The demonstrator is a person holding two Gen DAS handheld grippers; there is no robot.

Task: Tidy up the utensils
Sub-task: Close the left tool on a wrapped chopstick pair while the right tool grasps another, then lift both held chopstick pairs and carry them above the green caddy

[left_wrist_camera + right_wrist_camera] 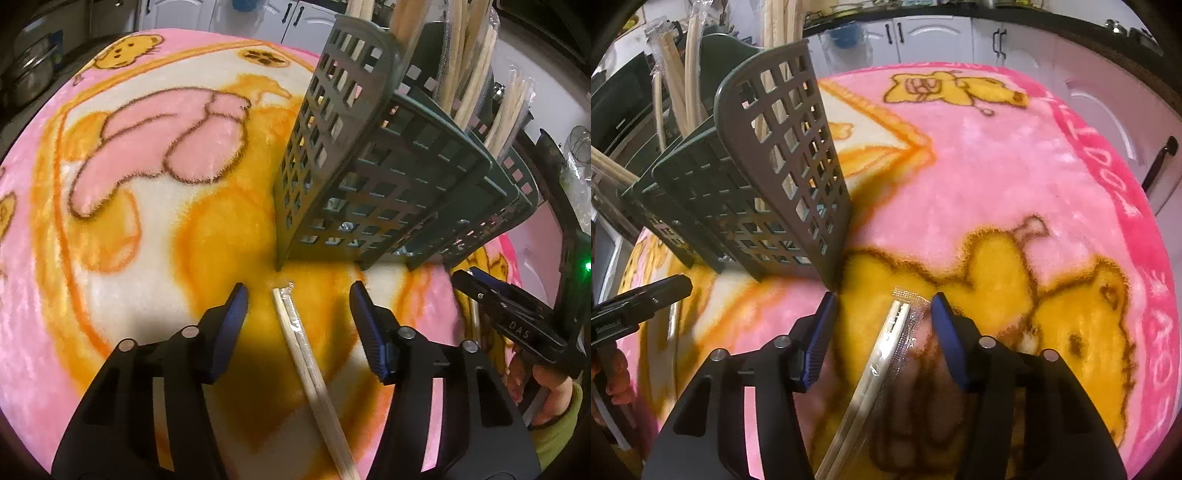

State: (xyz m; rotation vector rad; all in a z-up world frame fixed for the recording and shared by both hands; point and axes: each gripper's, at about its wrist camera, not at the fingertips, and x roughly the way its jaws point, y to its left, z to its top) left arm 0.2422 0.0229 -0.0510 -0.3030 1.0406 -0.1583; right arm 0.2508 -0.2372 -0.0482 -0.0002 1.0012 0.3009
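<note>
A pair of pale chopsticks in a clear wrapper (295,332) lies on the blanket between the fingers of my left gripper (298,287). The jaws stand open and neither pad touches the pair. In the right wrist view a second wrapped pair (886,347) lies between the fingers of my right gripper (884,297), also open; the wrapper's edge comes close to the right pad. Just beyond both grippers stands a dark green slotted utensil basket (369,166) (757,192) with several long chopsticks (465,66) upright in its compartments.
A pink and yellow plush blanket with bear pictures (147,184) (997,184) covers the surface. White cabinets (960,37) run along the back and metal pots (29,70) sit far left. A hand in a green sleeve (554,391) holds the right gripper's handle.
</note>
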